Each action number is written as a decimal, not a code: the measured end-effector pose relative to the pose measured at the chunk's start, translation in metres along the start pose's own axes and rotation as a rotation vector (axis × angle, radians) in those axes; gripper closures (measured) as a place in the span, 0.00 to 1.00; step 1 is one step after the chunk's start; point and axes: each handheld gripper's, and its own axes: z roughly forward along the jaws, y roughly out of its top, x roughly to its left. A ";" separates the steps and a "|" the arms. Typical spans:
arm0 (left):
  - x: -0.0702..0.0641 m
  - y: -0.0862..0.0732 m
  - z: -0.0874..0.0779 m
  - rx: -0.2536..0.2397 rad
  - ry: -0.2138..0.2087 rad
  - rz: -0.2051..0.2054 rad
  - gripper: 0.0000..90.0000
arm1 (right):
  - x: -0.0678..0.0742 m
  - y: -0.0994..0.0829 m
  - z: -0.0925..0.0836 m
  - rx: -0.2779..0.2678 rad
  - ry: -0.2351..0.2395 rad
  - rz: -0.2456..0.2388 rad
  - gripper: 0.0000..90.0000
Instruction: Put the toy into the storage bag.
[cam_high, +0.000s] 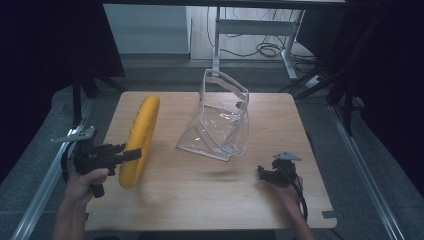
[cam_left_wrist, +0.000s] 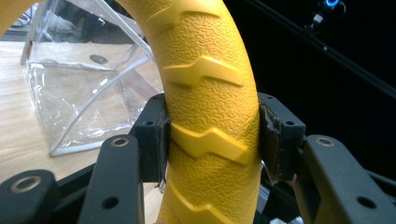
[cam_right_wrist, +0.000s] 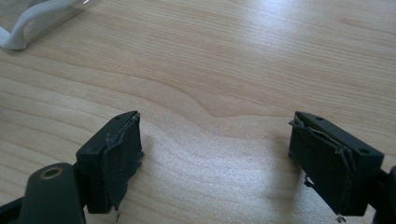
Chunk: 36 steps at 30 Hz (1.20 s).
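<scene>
A yellow ring (cam_high: 138, 140) with a pebbled, ridged surface is held upright on edge over the left part of the wooden table (cam_high: 200, 200), its lower rim near the front-left area; whether it touches the tabletop cannot be told. The left gripper (cam_high: 131, 155) is clamped on the ring's lower portion, and in the left gripper view the two black jaws are seen pressed against either side of the yellow ring (cam_left_wrist: 210, 121), pads flat to the textured band. The left hand (cam_high: 85, 181) is wrapped around that gripper's handle. A clear plastic bag (cam_high: 220, 120) with white piping stands open near the table's middle, just right of the ring and apart from it; it is also seen behind the ring in the left gripper view (cam_left_wrist: 79, 93). The right gripper (cam_high: 263, 172) is held low over the front-right area of the table, well apart from the bag. In the right gripper view its jaws are spread wide with nothing between them, bare wood (cam_right_wrist: 215, 93) below, and a corner of the bag's white edge (cam_right_wrist: 28, 28) at top left.
</scene>
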 end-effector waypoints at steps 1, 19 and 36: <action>0.000 0.000 0.000 -0.006 0.001 -0.004 0.56 | 0.000 0.000 0.000 0.000 0.000 0.000 0.19; -0.020 0.012 0.026 -0.187 0.086 0.007 0.56 | 0.000 0.000 0.000 -0.001 -0.001 0.003 0.19; -0.019 0.016 0.049 -0.249 0.032 -0.053 0.56 | 0.000 0.000 0.000 0.001 -0.002 0.003 0.19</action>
